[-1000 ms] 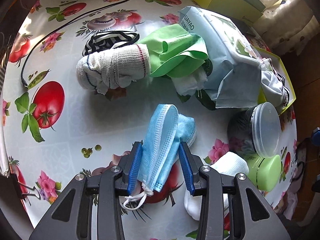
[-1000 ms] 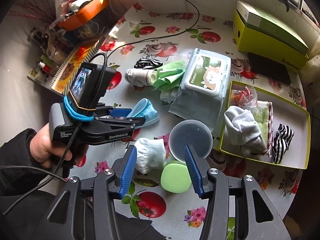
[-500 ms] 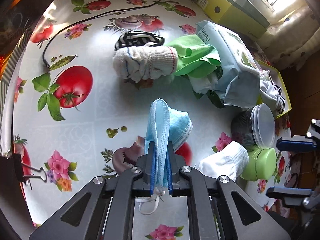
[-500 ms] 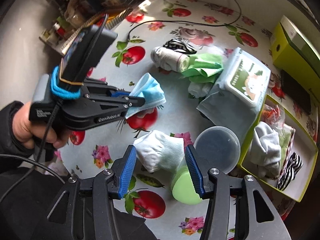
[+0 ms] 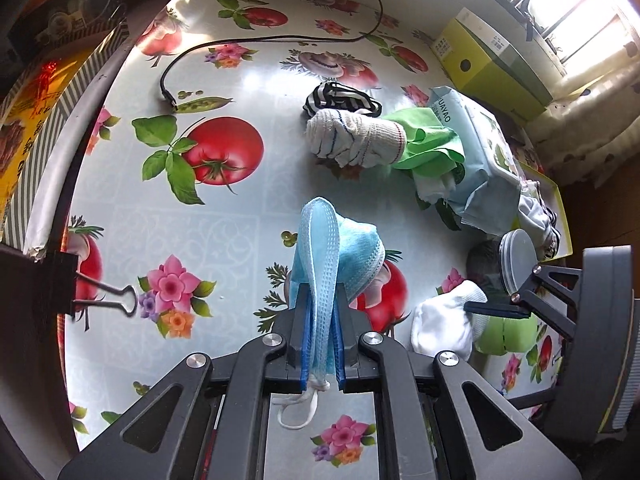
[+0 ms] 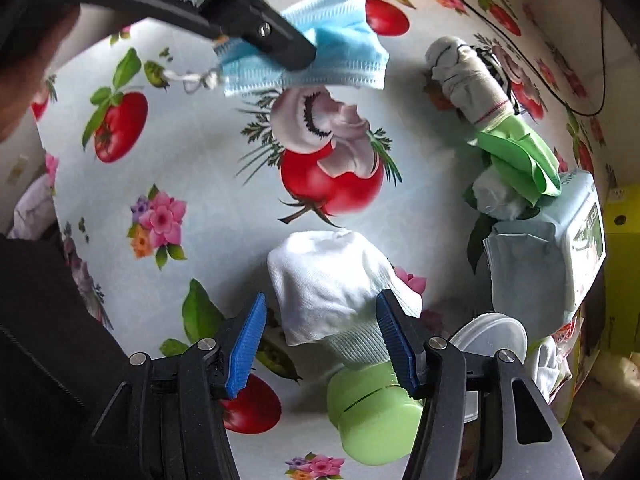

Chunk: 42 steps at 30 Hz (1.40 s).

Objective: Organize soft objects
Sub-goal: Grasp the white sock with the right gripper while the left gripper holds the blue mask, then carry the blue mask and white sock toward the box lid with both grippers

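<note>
My left tool [image 5: 320, 344] pinches one blue mask [image 5: 336, 256] above bare counter [image 5: 200, 216] at nine o'clock; my right tool [image 6: 320, 344], just widening, straddles one white sock [image 6: 328, 284], pads not pressing.

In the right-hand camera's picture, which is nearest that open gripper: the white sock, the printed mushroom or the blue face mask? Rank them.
From the right gripper:
1. White sock: between the open jaws, just ahead.
2. Mushroom print on the tablecloth: middle of the view, beyond the sock.
3. Blue face mask: farthest, at the top, clamped in the left gripper.
</note>
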### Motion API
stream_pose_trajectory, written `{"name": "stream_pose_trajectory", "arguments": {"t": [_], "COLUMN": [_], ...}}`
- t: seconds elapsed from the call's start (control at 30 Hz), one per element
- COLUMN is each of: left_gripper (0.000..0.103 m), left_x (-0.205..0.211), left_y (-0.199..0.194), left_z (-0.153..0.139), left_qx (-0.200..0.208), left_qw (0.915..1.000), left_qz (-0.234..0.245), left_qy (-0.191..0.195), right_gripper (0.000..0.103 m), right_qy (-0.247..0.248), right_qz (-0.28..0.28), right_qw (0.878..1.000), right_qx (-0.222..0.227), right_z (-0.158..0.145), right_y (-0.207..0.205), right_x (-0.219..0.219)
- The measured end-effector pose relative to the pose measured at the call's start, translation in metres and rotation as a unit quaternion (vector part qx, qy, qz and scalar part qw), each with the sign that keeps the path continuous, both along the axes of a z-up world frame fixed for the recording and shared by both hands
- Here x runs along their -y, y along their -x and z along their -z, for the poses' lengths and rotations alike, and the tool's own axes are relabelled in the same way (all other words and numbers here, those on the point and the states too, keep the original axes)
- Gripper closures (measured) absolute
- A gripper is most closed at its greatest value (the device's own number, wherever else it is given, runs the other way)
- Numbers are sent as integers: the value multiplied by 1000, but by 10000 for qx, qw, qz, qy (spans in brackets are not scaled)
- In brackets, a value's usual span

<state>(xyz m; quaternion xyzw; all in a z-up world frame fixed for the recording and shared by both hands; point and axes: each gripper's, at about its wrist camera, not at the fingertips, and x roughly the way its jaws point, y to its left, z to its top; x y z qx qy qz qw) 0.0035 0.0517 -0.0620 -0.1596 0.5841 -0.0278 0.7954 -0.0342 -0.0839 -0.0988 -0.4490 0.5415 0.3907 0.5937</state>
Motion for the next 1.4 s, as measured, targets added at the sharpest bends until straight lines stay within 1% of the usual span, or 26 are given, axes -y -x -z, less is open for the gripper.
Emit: {"name": "stream_pose_trajectory", "arguments": {"t": [0.07, 0.1, 0.17, 0.2, 0.3, 0.4, 0.47, 0.7, 0.8, 0.93, 1.4], "left_gripper": [94, 94, 94, 94, 94, 94, 94, 94, 94, 94, 94], "left_x": [-1, -2, -3, -3, -3, -3, -2, 4, 9, 19, 64], "left_y": [1, 1, 2, 1, 0, -2, -4, -11, -14, -18, -27], "left_z": [0, 0, -1, -1, -3, -6, -9, -26, -34, -44, -73], "left_qx": [-10, -11, -3, -1, 16, 48, 81, 225, 288, 374, 534], "left_qw": [10000, 10000, 10000, 10000, 10000, 10000, 9999, 9996, 9994, 9990, 9963], "left_qz": [-38, -50, -58, -61, -56, -50, -35, -17, 14, 141, 664], "left_qy": [12, 17, 14, 21, 25, 61, 76, 152, 183, 203, 125], "right_gripper": [48, 60, 72, 77, 82, 83, 83, 83, 83, 83, 83], "right_qy": [-9, -20, -59, -117, -437, -935, -1274, -2148, -2323, -2439, -2799], "right_qz": [88, 143, 218, 278, 605, 1026, 1313, 2020, 2203, 2363, 2984], "right_qw": [10000, 9999, 9997, 9995, 9972, 9902, 9829, 9552, 9472, 9405, 9124], "right_qx": [22, 28, 30, 20, -52, -155, -227, -267, -207, -100, 131], "right_z": [3, 4, 4, 3, -6, -25, -40, -91, -106, -117, -136], "right_y": [-3, -6, -10, -13, -24, -35, -42, -54, -53, -52, -50], "right_x": [0, 0, -1, 0, 3, 9, 14, 28, 36, 50, 108]}}
